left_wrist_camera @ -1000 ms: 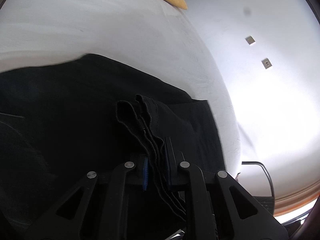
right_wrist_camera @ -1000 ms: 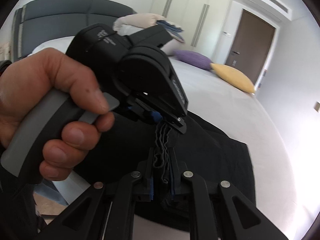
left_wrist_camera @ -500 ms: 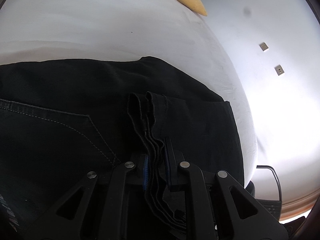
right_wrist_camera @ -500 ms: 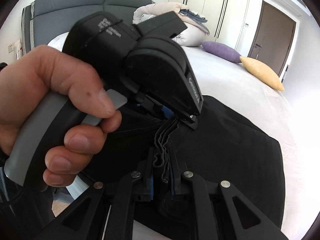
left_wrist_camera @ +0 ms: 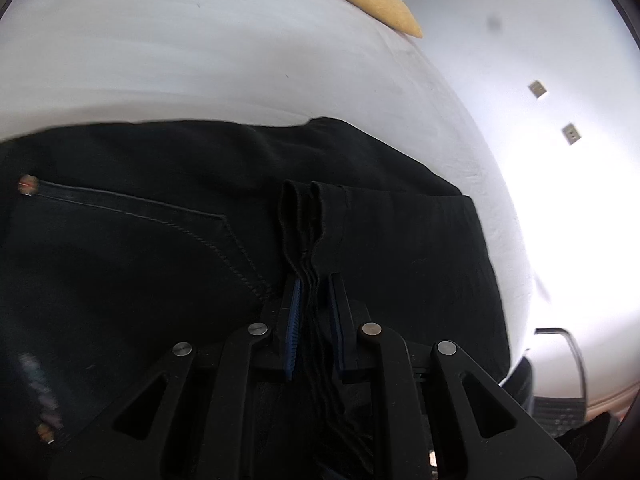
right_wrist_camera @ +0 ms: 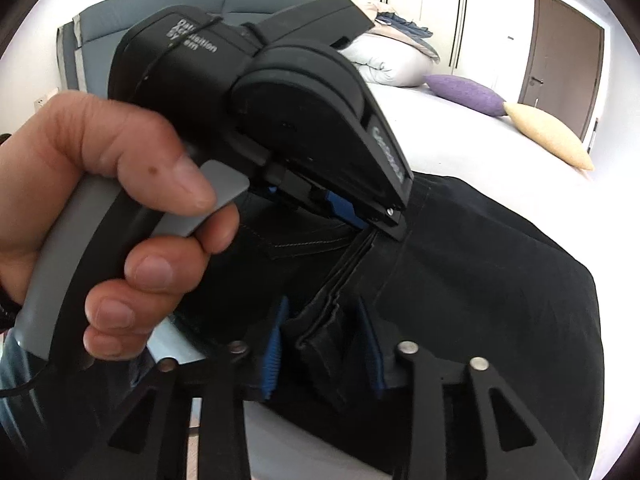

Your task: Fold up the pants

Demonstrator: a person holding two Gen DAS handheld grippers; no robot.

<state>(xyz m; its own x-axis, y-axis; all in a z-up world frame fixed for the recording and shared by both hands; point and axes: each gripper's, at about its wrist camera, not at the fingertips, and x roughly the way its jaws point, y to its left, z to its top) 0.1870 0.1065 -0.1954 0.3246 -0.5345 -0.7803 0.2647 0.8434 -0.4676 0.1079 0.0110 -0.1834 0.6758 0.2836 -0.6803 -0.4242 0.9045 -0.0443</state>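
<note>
The black pants (left_wrist_camera: pixel 168 264) lie folded over on the white bed (left_wrist_camera: pixel 200 60). The stacked hems (left_wrist_camera: pixel 308 216) stand between the fingers of both grippers. The left gripper (left_wrist_camera: pixel 314 312) pinches the hems tight, same as a moment ago. The right gripper (right_wrist_camera: pixel 324 344) was squeezing them half a second ago, but now its jaws are spread and the cloth sits loose between them. I think the fold is laid down and the letting go has started. A yellow pillow (left_wrist_camera: pixel 372 0) lies far up the bed.

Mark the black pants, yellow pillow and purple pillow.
black pants (right_wrist_camera: pixel 500 280): right wrist view, flat folded cloth.
yellow pillow (right_wrist_camera: pixel 548 136): right wrist view, its middle.
purple pillow (right_wrist_camera: pixel 464 92): right wrist view, its middle.
</note>
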